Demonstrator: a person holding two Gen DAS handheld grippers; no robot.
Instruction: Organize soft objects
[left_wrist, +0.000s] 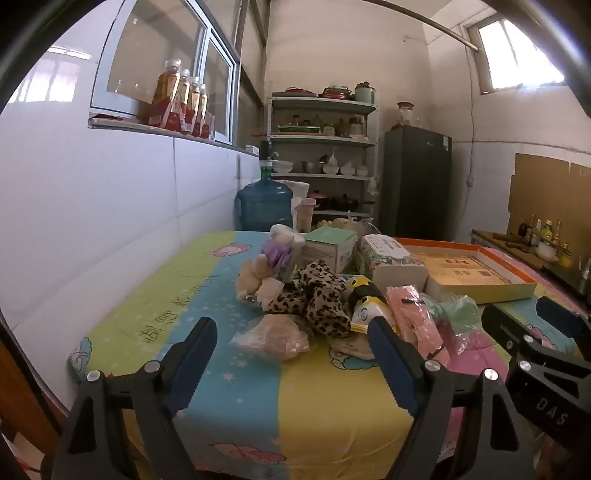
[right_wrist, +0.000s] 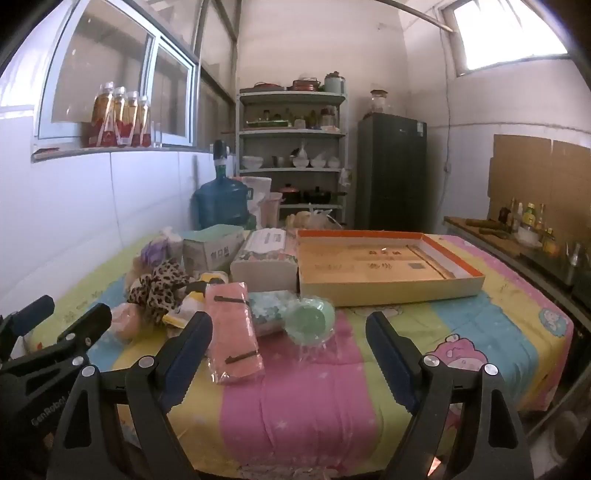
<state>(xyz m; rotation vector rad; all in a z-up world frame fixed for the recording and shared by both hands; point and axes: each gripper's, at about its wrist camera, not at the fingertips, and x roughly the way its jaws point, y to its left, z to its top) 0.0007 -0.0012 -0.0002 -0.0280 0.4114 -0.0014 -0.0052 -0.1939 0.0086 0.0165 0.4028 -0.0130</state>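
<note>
Soft toys (left_wrist: 295, 295) heaped beside shallow box (right_wrist: 388, 266), both grippers (left_wrist: 291, 354) (right_wrist: 288, 350) wide apart, empty

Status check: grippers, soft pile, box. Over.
Left gripper and right gripper open, empty. Soft pile untouched on the cloth. Orange-rimmed box open, nothing blocking it.

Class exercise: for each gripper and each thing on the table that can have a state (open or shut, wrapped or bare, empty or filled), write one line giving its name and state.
left gripper: open, holding nothing
right gripper: open, holding nothing
orange-rimmed box: open, lidless, nothing soft inside
pink towel: folded, in clear wrap
green roll: in clear plastic, lying on its side
leopard-print cloth: bunched, unwrapped
</note>
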